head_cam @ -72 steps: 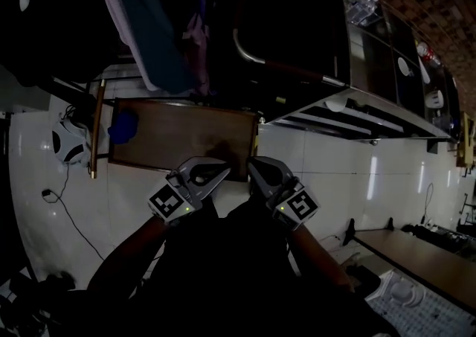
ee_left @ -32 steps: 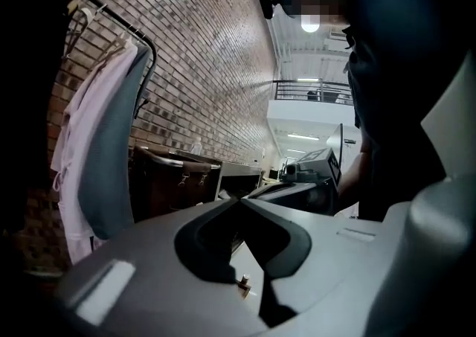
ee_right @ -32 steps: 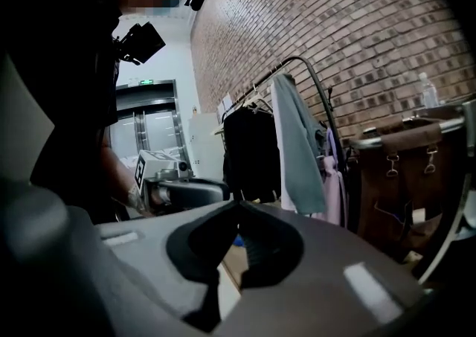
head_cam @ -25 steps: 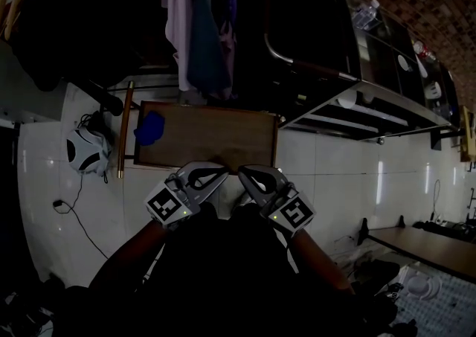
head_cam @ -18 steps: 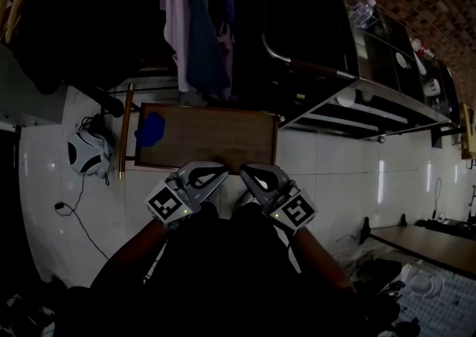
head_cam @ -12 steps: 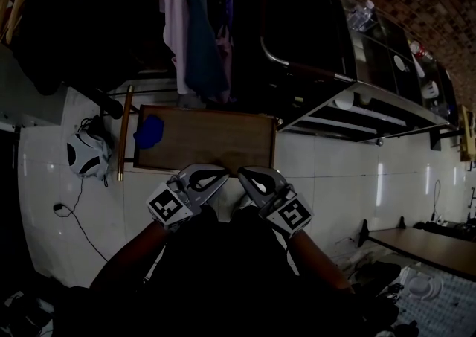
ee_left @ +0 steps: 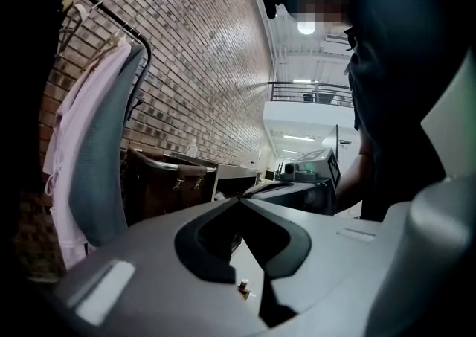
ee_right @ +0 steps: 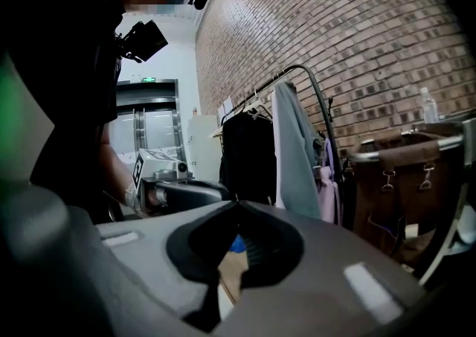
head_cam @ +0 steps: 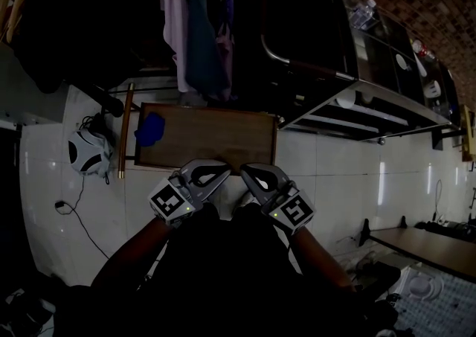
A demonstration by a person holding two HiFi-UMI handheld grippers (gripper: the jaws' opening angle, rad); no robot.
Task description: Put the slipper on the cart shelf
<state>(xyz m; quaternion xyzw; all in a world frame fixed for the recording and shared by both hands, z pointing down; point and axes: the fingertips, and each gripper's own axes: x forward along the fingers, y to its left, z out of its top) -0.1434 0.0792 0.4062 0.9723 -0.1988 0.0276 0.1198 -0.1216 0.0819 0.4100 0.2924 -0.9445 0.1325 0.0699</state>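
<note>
A blue slipper (head_cam: 150, 130) lies on the left end of a brown wooden cart shelf (head_cam: 216, 138) low over the white tiled floor. My left gripper (head_cam: 222, 171) and right gripper (head_cam: 245, 172) hover side by side over the shelf's near edge, tips pointing toward each other. Both are shut with nothing between their jaws. In the left gripper view the left gripper (ee_left: 239, 202) has its jaws meeting at the tips. The right gripper (ee_right: 239, 206) is shut too, and a bit of the blue slipper (ee_right: 236, 243) shows through the gap behind its tips.
Garments hang on a clothes rack (head_cam: 186, 23) beyond the shelf. A dark cart with brown trim (head_cam: 297, 30) and steel shelving (head_cam: 372, 105) stand at the right. A black and white object (head_cam: 85, 155) and a cable (head_cam: 74, 216) lie on the floor at the left.
Over the last second both grippers stay shut and almost still. Compared with about three seconds ago, the shelf and slipper sit a little farther right in the head view.
</note>
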